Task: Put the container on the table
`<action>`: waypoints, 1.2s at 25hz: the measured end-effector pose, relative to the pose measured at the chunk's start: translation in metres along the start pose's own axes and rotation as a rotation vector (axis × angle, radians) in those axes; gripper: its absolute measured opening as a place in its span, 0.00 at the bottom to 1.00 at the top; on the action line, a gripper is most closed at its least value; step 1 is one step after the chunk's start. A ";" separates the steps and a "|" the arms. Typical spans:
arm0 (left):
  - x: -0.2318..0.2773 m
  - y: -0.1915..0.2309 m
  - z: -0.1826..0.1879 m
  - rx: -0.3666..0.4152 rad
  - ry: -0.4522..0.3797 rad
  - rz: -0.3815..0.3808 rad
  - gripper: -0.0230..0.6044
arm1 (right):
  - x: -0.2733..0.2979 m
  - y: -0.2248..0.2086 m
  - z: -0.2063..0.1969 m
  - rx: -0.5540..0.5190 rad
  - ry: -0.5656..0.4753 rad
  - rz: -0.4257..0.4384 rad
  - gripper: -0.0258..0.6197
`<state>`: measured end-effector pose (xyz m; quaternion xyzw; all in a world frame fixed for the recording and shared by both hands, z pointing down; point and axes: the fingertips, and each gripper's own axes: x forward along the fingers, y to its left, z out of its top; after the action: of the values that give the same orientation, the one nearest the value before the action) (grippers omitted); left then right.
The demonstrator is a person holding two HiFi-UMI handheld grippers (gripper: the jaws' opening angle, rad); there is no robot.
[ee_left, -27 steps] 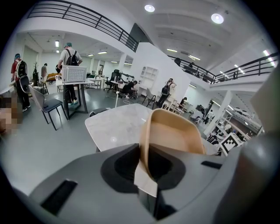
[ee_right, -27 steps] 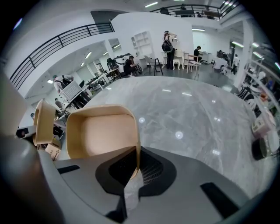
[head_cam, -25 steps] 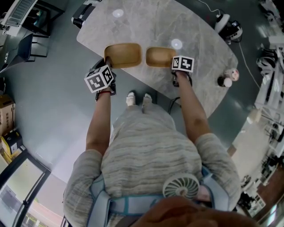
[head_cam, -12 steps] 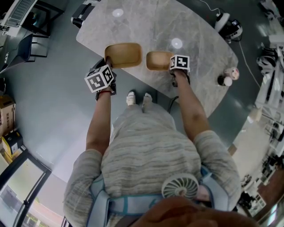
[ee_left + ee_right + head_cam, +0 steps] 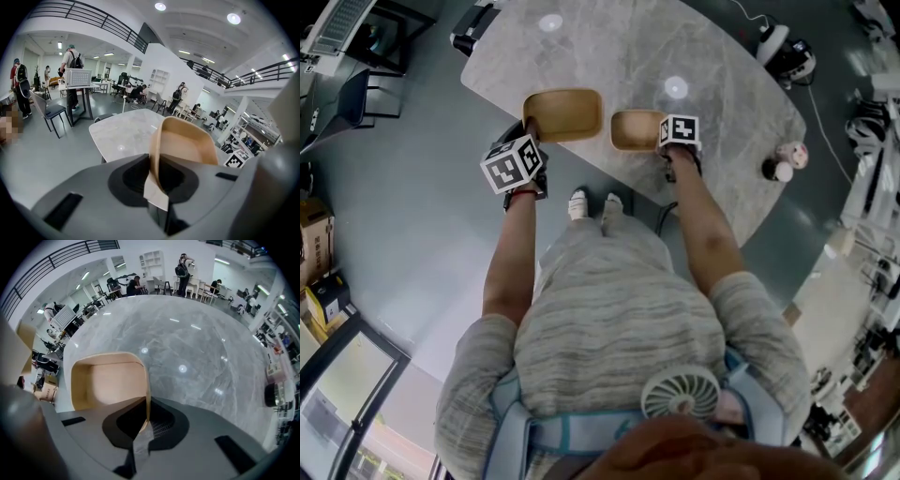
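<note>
Head view: at the marble table (image 5: 675, 47), our left gripper (image 5: 156, 180) clamps the larger container (image 5: 562, 114) by its rim. Our right gripper (image 5: 142, 423) clamps the smaller container (image 5: 636, 129) likewise.

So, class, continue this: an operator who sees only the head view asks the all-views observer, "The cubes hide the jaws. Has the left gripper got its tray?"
Observer: Yes. The left gripper view shows the left gripper shut on the big tray's rim.
Operator: And the right?
Observer: The right gripper is shut on the small tray's side wall, one jaw inside, one outside.
Operator: Anyone near?
Observer: A person stands well beyond the table.
</note>
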<state>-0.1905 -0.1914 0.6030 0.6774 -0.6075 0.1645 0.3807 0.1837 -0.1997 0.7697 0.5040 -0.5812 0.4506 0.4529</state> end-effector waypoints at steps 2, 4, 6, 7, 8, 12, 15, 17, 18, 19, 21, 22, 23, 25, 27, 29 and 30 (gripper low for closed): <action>0.000 0.000 0.000 0.000 0.001 0.001 0.10 | 0.000 -0.002 -0.001 0.011 0.003 0.004 0.05; 0.000 0.000 0.001 0.002 0.003 0.004 0.10 | 0.001 -0.002 0.000 0.011 0.004 0.004 0.04; 0.002 0.001 0.003 0.004 0.001 0.004 0.10 | 0.001 -0.001 0.002 0.010 0.011 0.002 0.05; 0.002 0.001 0.004 0.006 -0.002 0.003 0.10 | 0.002 -0.001 0.003 0.010 0.013 0.000 0.05; 0.003 0.001 0.004 0.007 -0.003 0.002 0.10 | 0.002 -0.001 0.004 0.008 0.014 -0.004 0.04; 0.003 -0.002 0.002 0.012 0.010 0.003 0.10 | 0.002 -0.003 0.005 0.005 0.012 -0.010 0.04; 0.004 -0.003 0.005 0.014 0.003 -0.003 0.10 | 0.002 -0.003 0.006 0.007 0.001 -0.015 0.05; 0.003 -0.002 0.005 0.016 0.004 -0.004 0.10 | 0.001 -0.002 0.005 0.002 -0.006 -0.011 0.05; 0.003 -0.002 0.005 0.016 0.004 -0.004 0.10 | 0.001 0.000 0.004 -0.002 -0.008 0.000 0.05; 0.003 -0.001 0.005 0.017 0.003 -0.003 0.10 | 0.001 0.002 0.004 -0.005 -0.012 0.015 0.05; 0.003 -0.002 0.006 0.018 0.003 -0.004 0.10 | 0.000 0.006 0.007 -0.008 -0.027 0.043 0.05; 0.003 -0.003 0.006 0.018 0.005 -0.006 0.10 | -0.002 0.007 0.008 -0.008 -0.036 0.054 0.08; 0.003 -0.003 0.006 0.018 0.006 -0.008 0.10 | -0.003 0.007 0.009 -0.009 -0.044 0.063 0.10; 0.004 -0.006 0.005 0.020 0.003 -0.013 0.10 | -0.005 0.007 0.010 -0.011 -0.056 0.076 0.10; 0.006 -0.008 0.005 0.021 0.003 -0.014 0.10 | -0.006 0.005 0.010 -0.008 -0.070 0.085 0.10; 0.006 -0.009 0.005 0.022 0.005 -0.014 0.10 | -0.008 0.006 0.011 -0.013 -0.081 0.096 0.14; 0.005 -0.009 0.005 0.023 0.005 -0.015 0.10 | -0.009 0.007 0.011 -0.015 -0.086 0.100 0.15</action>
<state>-0.1821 -0.1990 0.6004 0.6858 -0.5994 0.1703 0.3759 0.1767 -0.2087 0.7585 0.4897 -0.6282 0.4461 0.4081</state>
